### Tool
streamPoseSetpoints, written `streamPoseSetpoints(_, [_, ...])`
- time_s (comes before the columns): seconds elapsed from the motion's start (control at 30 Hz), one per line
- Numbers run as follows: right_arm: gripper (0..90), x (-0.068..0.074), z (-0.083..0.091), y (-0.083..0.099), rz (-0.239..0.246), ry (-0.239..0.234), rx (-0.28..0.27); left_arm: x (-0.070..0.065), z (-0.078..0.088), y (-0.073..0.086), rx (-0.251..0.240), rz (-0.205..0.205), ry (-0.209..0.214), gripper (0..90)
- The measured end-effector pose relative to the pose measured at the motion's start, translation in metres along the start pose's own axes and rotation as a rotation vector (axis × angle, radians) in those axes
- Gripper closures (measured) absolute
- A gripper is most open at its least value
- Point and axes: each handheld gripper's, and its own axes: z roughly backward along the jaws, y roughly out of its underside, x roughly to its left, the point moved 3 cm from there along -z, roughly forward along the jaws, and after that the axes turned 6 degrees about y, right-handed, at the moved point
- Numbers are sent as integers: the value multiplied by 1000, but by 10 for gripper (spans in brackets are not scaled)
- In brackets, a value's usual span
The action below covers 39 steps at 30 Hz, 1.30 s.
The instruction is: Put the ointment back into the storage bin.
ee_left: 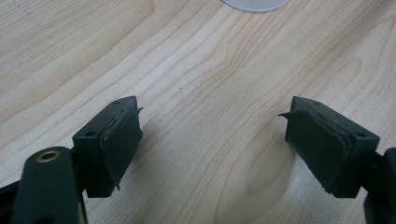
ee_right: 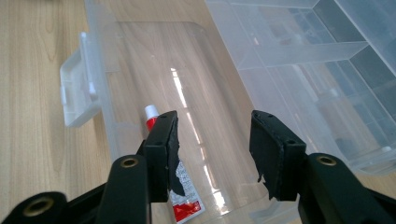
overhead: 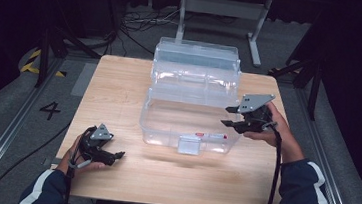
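A clear plastic box [overhead: 166,128] stands open in the middle of the wooden table, its divided lid section [overhead: 195,58] folded back behind it. On the box floor, near the front wall, lies a red and white tube [overhead: 211,135]. My right gripper [overhead: 228,115] hovers at the box's right rim, pointing left over it, and is open with nothing between its jaws. In the right gripper view the tube [ee_right: 186,198] lies below and partly behind the left jaw of that gripper [ee_right: 212,123]. My left gripper [overhead: 116,156] rests open on the table at the front left, over bare wood [ee_left: 212,109].
The box's white front latch [overhead: 188,145] hangs over the table towards me. The divided tray [ee_right: 317,60] lies beyond the box floor. Cables and a metal stand [overhead: 223,8] sit on the floor behind the table. Bare wood [overhead: 119,91] stretches left of the box.
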Motion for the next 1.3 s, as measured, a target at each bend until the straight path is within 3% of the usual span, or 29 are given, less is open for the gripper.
streamPoseSetpoints(0.1, [485,-2,3,1,-2,23,-15,0,1,-3,-4,-5,-27,240])
streamPoseSetpoints(0.47, [408,-17,12,8,-66,97,-40,-7,10,-27,-69,-45,-25,238])
streamPoseSetpoints(0.63, [376,-24,16,11,-111,141,-58,-20,15,-46,-102,-106,-9,220])
streamPoseSetpoints(0.67, [364,-28,17,14,-141,152,-63,-22,16,-49,-110,-111,-1,217])
streamPoseSetpoints(0.8, [326,-36,18,16,-185,193,-86,-31,16,-63,-143,-135,13,207])
streamPoseSetpoints(0.97, [311,-43,17,17,-200,223,-97,-38,15,-76,-147,-174,13,205])
streamPoseSetpoints(1.17, [311,-51,19,13,-198,244,-101,-41,17,-89,-171,-179,25,183])
streamPoseSetpoints(1.23, [313,-55,20,9,-191,258,-102,-43,17,-95,-178,-184,4,178])
streamPoseSetpoints(1.3, [316,-61,19,0,-189,264,-101,-44,16,-100,-182,-192,23,174])
